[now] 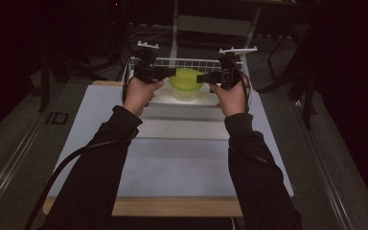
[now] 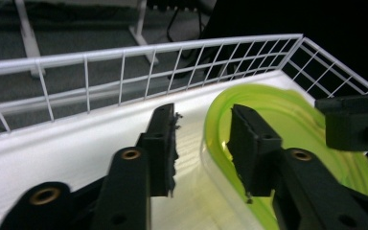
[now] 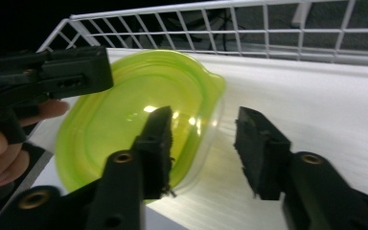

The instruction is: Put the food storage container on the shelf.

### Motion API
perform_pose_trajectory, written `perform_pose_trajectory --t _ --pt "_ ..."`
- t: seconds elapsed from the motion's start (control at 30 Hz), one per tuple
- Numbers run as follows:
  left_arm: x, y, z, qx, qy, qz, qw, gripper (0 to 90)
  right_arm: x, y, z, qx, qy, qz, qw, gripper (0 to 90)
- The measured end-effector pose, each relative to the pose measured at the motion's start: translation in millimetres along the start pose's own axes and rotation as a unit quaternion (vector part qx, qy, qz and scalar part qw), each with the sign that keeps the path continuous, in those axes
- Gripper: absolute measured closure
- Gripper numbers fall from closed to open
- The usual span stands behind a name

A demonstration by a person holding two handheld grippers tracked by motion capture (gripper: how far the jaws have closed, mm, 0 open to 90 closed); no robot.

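The container [image 1: 186,84], a clear tub with a yellow-green lid, stands upright in the white wire basket [image 1: 191,61] at the far end of the tabletop [image 1: 172,158], its lid facing up.

In the left gripper view, the left gripper [image 2: 202,139] has its fingers [image 2: 162,143] apart, one on the bare white floor beside the tub and the other over the lid, so the tub's rim lies between them; no pad presses on it.

In the right gripper view, the right gripper [image 3: 203,148] likewise straddles the rim on the opposite side, with one finger [image 3: 155,148] over the lid and the other beyond the tub's wall, also spread and not touching.

The lid looks slightly oval, with a small tab toward the basket's back rail; its long axis I cannot tell for sure.
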State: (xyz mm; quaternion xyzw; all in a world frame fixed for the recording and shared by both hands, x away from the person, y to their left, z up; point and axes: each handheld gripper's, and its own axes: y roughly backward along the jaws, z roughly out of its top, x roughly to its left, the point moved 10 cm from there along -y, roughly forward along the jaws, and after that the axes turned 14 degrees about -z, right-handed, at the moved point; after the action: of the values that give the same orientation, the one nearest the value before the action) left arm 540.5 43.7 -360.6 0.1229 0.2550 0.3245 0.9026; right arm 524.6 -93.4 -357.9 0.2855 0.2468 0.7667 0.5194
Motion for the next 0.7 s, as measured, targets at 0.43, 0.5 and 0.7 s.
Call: perform_pose_trajectory --t 0.43,0.5,0.7 --pt "-39.2 30.6 5.2 -0.035 -0.043 -0.042 0.9976 43.7 6.5 29.5 5.3 -0.06 0.054 -0.01 0.9967 35.1" --pt "-48.0 33.4 1.4 -0.034 -0.046 -0.057 0.9968 38.1 8.6 33.8 3.5 -0.066 0.062 -0.006 0.9958 29.2" --pt "-71.7 42.1 -10.9 -0.032 -0.087 -0.102 0.9905 16.8 13.9 48.1 -6.6 -0.076 0.075 0.02 0.9941 22.6"
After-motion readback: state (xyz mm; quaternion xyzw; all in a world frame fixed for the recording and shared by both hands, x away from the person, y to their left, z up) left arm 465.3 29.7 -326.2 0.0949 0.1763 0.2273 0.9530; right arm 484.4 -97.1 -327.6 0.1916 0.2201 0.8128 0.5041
